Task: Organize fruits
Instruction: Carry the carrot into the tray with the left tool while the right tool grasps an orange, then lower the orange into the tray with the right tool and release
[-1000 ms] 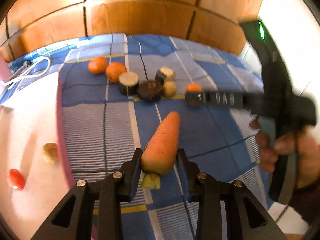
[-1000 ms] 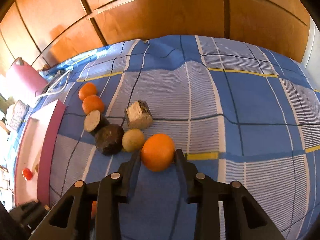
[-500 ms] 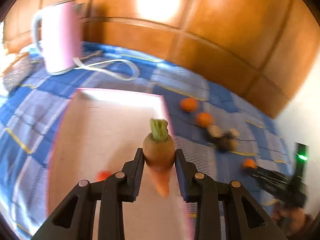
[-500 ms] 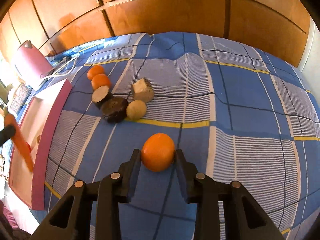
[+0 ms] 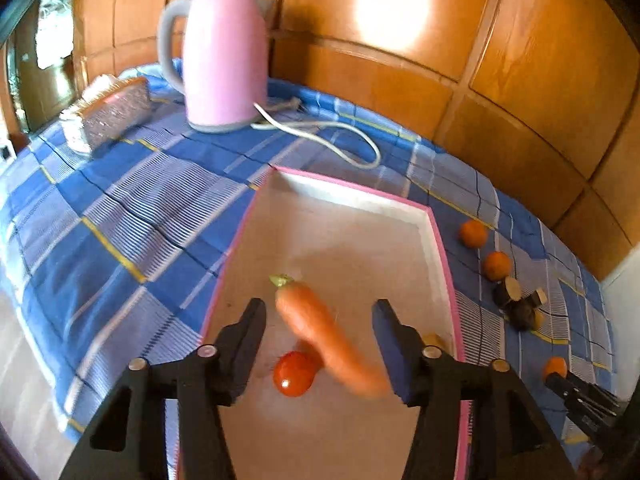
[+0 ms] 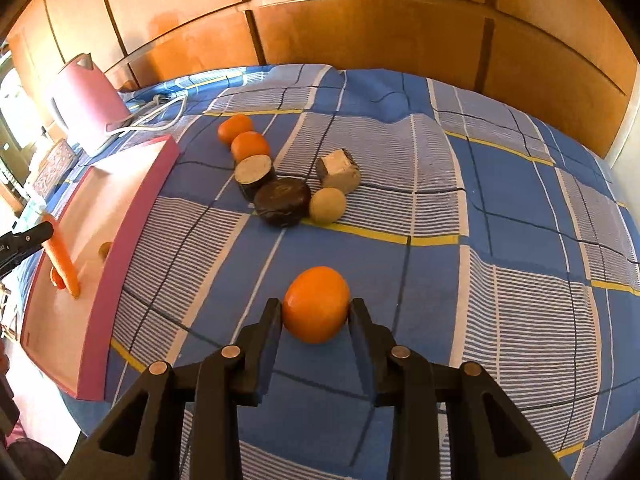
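**Carrot released over the tray; orange gripped**

The left hand-held gripper, whose jaws have just been opening, stands wide above the pink-rimmed tray; the carrot is seen blurred between them, untouched, beside a tomato. An orange is clamped in the right hand-held gripper above the checked blue cloth.

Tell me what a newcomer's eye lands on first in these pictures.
The carrot, blurred, between the open jaws of the left gripper over the pink-rimmed tray, which have just been opening. Next, the orange clamped in the right gripper above the blue checked cloth.
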A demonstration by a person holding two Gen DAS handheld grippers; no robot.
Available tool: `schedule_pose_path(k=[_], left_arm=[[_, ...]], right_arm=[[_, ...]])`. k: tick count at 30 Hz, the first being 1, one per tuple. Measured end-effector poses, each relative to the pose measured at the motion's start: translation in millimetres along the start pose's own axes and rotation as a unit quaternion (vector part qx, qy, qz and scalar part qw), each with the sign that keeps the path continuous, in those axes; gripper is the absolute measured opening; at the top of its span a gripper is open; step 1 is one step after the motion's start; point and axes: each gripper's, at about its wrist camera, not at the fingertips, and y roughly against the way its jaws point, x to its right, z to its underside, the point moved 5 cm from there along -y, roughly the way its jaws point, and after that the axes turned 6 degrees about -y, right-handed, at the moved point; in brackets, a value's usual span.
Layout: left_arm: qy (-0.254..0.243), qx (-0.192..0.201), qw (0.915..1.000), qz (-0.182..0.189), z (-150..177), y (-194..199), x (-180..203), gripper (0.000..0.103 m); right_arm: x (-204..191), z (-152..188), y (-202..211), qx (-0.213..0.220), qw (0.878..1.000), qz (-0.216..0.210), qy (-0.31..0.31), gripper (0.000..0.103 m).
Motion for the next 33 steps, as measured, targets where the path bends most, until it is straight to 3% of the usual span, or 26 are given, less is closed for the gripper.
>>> schedule_pose_path(k=[8,17,26,33], left_arm=[[-0.007,0.013,0.9999,-0.001,11,21,-7,0.059],[0.005,0.021,0.9998,-0.006,22,38,-21,0.059],[0.033,0.033,0.9985,-0.029,25,52,-53,0.062],[0.056,0.037,0.9966,-0.047,30,57,-78,0.063]], right_arm=[[-23,2,14,0.01,0.999,-0.023,0.021,0.034],[-90,7,22,0.004,0.992,-0.082,0.093,0.034],[-175,11,33,-0.009,0.972,-0.159,0.172,0.034],[-217,16,34,-0.017,0.961,-0.191,0.201,0.034]])
